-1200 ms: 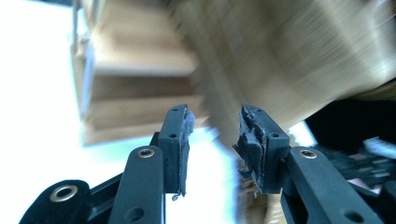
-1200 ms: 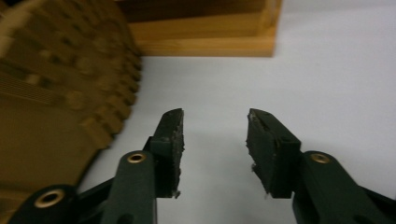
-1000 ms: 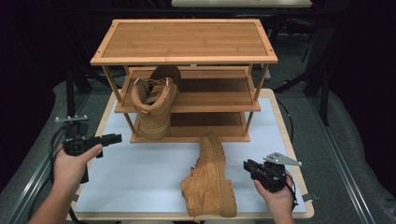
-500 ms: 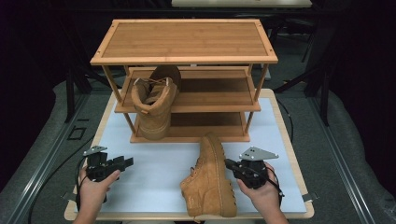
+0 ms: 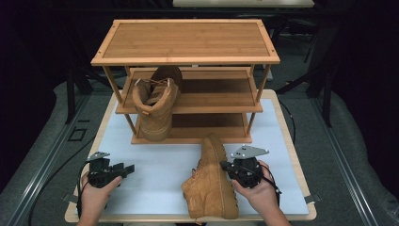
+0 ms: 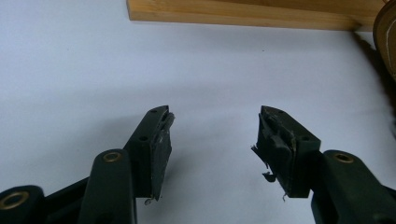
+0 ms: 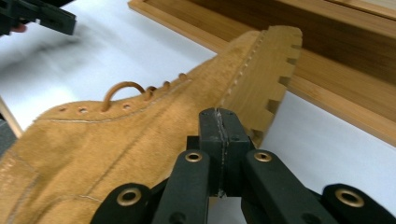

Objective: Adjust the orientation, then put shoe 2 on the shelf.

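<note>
A tan suede boot (image 5: 211, 188) lies on its side on the white tabletop (image 5: 155, 165), its sole turned to the right. My right gripper (image 5: 226, 165) is shut and empty, its tip against the boot's side near the lugged sole (image 7: 275, 70); the closed jaws (image 7: 219, 116) meet with nothing between them. My left gripper (image 5: 126, 169) rests low at the front left, apart from the boot. Its jaws (image 6: 212, 126) have just been opening and stand open over bare white surface. A matching boot (image 5: 155, 106) stands upright at the left of the wooden shoe rack (image 5: 188, 42).
The three-tier rack fills the back of the table, and its bottom board (image 6: 233, 14) lies just ahead of my left gripper. The lying boot's toe (image 6: 387, 42) shows at that view's right edge. Dark floor surrounds the table.
My left hand came down and toward the front of the table, and its jaws opened wider. My right gripper moved left up to the lying boot and its jaws shut.
</note>
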Motion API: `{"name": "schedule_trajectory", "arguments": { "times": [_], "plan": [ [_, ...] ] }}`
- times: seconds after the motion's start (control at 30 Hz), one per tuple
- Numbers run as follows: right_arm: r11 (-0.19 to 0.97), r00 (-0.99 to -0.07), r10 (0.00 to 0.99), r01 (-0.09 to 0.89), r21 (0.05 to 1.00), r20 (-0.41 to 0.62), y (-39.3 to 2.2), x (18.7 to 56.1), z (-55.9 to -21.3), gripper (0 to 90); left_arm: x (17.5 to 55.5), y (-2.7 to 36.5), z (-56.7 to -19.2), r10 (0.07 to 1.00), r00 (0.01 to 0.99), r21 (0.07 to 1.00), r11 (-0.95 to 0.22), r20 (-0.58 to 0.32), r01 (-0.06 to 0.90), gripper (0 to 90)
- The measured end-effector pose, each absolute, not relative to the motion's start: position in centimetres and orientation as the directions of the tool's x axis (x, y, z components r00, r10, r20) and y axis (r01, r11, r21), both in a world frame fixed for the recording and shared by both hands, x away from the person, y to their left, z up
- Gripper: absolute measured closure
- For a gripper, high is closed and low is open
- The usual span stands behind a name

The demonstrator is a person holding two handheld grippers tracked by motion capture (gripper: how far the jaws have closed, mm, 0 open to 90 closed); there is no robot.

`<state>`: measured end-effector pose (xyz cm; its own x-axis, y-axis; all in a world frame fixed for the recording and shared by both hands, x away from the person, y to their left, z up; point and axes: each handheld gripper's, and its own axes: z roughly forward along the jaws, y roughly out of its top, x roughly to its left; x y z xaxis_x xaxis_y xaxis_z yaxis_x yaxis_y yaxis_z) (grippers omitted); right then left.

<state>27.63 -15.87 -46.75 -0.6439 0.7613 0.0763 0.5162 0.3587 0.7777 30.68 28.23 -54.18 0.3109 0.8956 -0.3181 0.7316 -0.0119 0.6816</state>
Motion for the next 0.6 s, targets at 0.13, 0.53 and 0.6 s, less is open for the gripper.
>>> {"name": "schedule_trajectory", "arguments": {
  "times": [0.13,0.53,0.6],
  "plan": [
    [0.379,-0.667,0.741,0.511,0.771,0.079,-15.3,27.6,-46.7,90.0,30.6,28.2,-54.2,0.896,0.303,0.683,-0.001,-0.323,0.731,42.6],
    [0.416,-0.683,0.728,0.513,0.751,0.063,-14.2,27.9,-47.0,90.0,30.5,28.7,-54.2,0.893,0.290,0.678,0.024,-0.345,0.734,41.4],
    [0.407,-0.688,0.721,0.514,0.755,0.079,-14.4,28.0,-47.1,90.0,30.5,28.8,-54.2,0.893,0.287,0.678,0.026,-0.345,0.735,41.4]
  ]
}}
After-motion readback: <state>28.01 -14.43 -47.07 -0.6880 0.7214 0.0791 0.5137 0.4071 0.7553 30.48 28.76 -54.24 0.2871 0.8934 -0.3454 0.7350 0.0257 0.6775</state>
